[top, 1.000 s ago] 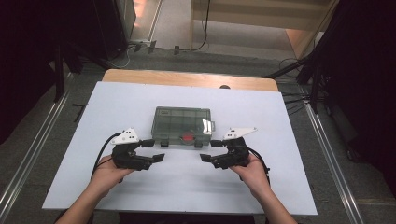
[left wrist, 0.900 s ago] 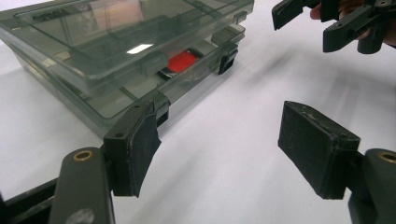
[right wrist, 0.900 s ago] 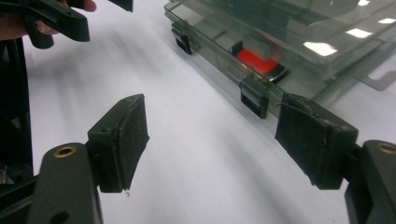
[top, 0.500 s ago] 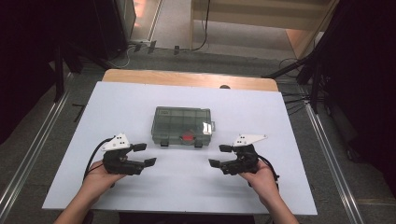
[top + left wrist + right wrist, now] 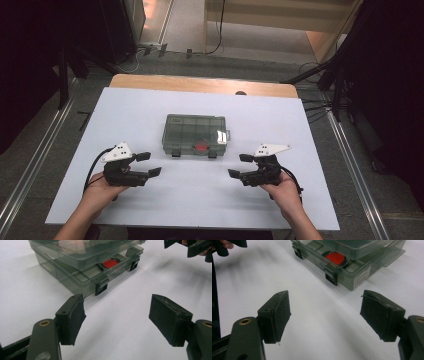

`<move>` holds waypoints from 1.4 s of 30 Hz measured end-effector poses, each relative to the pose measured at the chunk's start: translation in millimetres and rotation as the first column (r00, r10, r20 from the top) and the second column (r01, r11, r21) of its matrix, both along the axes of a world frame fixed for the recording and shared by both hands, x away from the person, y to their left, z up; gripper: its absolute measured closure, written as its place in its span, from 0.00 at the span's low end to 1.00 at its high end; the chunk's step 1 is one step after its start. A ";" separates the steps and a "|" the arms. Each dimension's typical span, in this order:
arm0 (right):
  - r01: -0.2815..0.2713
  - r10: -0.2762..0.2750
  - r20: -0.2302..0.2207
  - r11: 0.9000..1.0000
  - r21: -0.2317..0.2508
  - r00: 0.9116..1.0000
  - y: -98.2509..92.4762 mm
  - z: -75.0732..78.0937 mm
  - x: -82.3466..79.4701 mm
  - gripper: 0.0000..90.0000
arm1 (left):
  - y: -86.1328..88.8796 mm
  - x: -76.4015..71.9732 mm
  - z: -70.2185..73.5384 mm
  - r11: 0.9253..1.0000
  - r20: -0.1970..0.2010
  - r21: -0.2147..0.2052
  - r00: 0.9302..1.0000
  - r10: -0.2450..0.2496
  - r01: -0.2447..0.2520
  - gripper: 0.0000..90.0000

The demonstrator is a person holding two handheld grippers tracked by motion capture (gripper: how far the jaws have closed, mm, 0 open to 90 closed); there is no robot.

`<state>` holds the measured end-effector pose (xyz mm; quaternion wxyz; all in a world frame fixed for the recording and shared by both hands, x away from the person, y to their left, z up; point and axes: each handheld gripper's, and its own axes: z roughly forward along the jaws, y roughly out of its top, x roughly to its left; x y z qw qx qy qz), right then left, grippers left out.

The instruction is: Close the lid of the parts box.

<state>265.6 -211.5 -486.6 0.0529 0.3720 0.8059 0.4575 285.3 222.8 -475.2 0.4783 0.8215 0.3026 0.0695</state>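
The plastic box is set at the middle of the white surface, long side across, latches toward the person. It lies ahead between the left tool and right tool, about equally near; both are held wide open and empty.

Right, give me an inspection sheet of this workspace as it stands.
Surface: white table top, wooden edge at the far side.
Job's things: smoky clear compartment box, lid down, two black latches at its near side, red piece inside.
Clutter: nothing seen.
Grippers: left gripper and right gripper, both open, empty, near side of the box, apart from it.
Cables: black cable loops from the left gripper; others on the floor.
Surroundings: dark frames, metal floor rails.
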 end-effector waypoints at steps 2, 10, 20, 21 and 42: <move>0.008 -0.008 0.000 1.000 -0.005 1.000 -4.1 -0.7 -1.7 0.27 | 3.7 -1.6 0.5 1.000 -0.005 0.001 1.000 0.004 -0.004 0.32; 0.045 -0.045 -0.012 0.999 -0.014 0.999 -23.2 -6.0 -12.2 0.27 | 15.2 -5.7 -0.4 1.000 0.003 0.009 1.000 0.019 -0.019 0.32; 0.063 -0.063 -0.004 0.998 -0.004 0.998 -38.2 -8.0 -16.6 0.27 | 21.3 -7.9 -6.6 0.999 0.009 0.021 1.000 0.029 -0.029 0.32; 0.062 -0.062 -0.001 0.998 -0.005 0.998 -38.9 -8.5 -16.2 0.27 | 21.8 -7.7 -7.2 0.999 0.007 0.021 1.000 0.029 -0.029 0.32; 0.061 -0.061 -0.022 0.998 -0.002 0.998 -39.7 -13.6 -14.8 0.27 | 24.1 -6.4 -12.5 0.999 -0.012 0.017 0.999 0.037 -0.037 0.32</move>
